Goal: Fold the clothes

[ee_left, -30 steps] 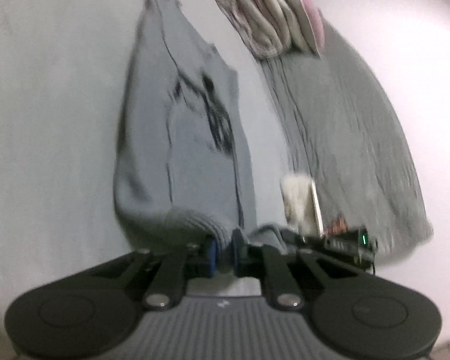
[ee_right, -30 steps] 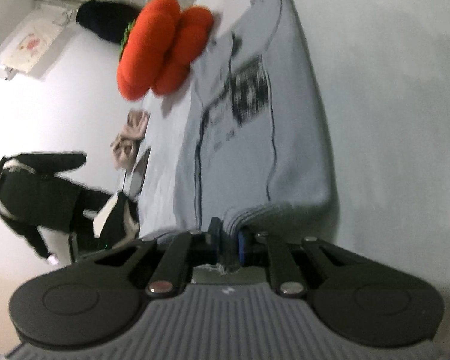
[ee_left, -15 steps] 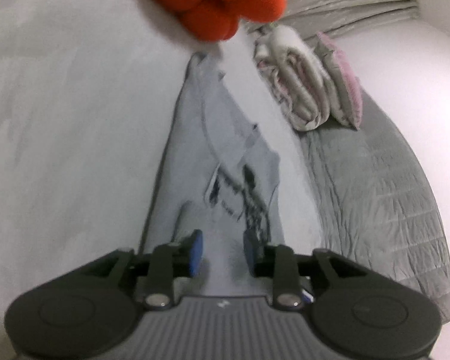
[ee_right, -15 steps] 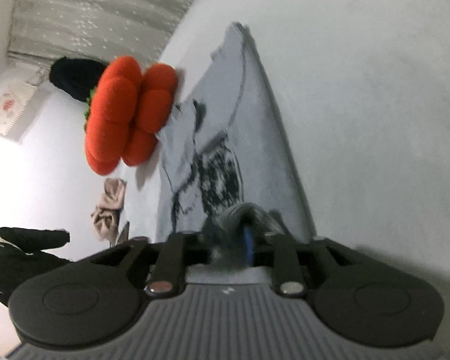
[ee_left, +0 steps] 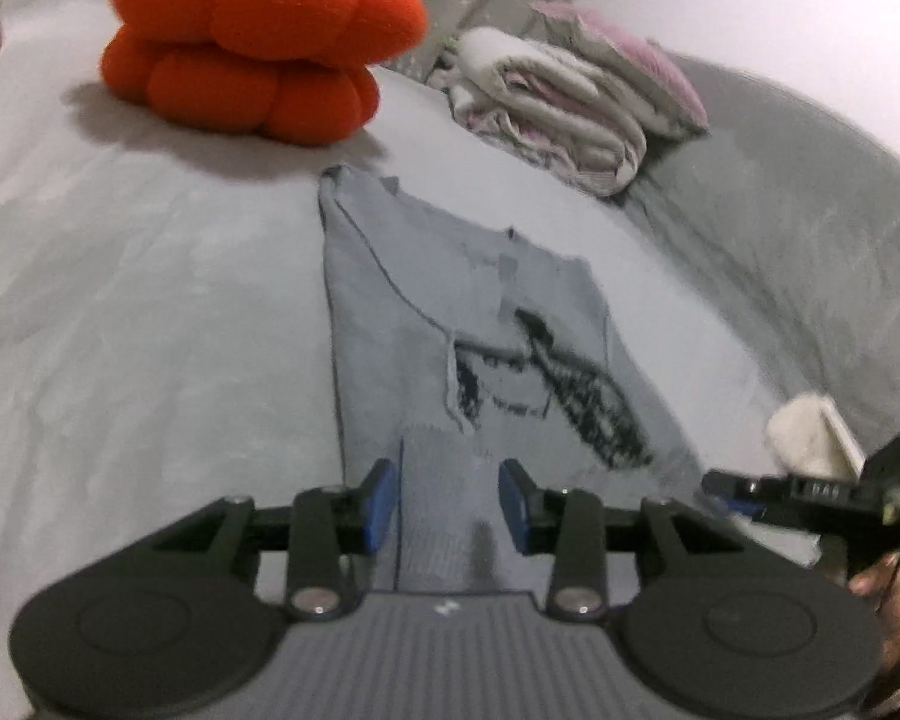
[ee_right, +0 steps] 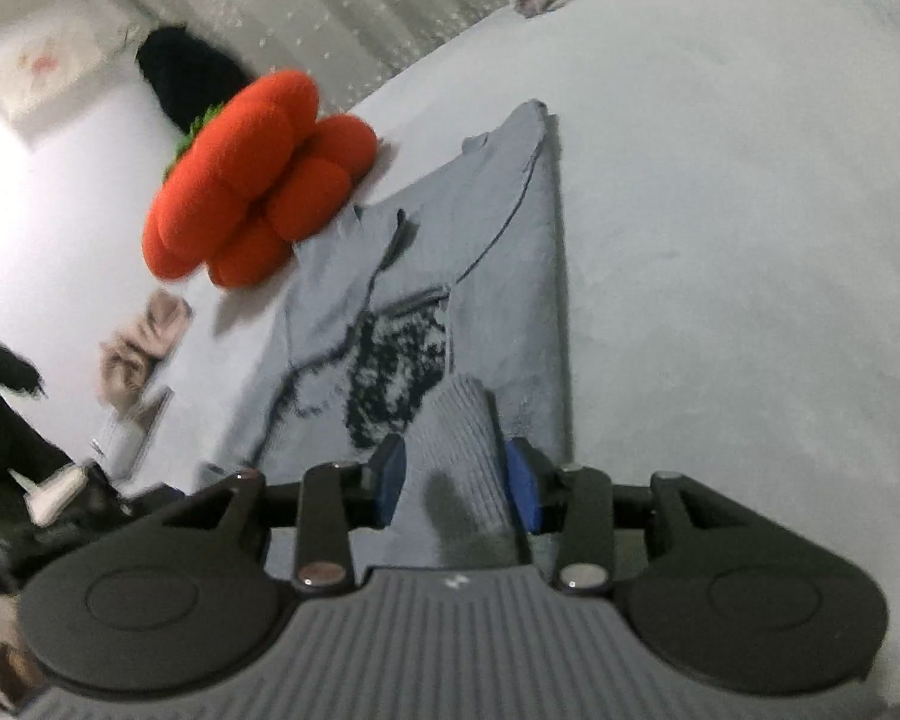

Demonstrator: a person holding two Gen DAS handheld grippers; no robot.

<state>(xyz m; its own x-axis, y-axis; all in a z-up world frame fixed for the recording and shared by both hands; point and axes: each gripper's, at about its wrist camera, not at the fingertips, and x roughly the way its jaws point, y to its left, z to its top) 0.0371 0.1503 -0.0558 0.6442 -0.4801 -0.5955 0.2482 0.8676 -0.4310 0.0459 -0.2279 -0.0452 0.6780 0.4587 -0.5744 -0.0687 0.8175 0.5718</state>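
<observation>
Your left gripper (ee_left: 447,504) and right gripper (ee_right: 455,483) have jaws apart, the right's opening, straddling the ribbed hem of the grey sweater (ee_left: 468,324) stretching toward twelve o'clock on the bed (ee_left: 150,300). Lift away crookedly and a pad may snag, undoing the fold.

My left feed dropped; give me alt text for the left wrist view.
The left claw stands open over the ribbed hem of a folded grey sweater lying on a pale bed. An orange plush cushion and folded laundry sit beyond; the right claw shows at right.
</observation>
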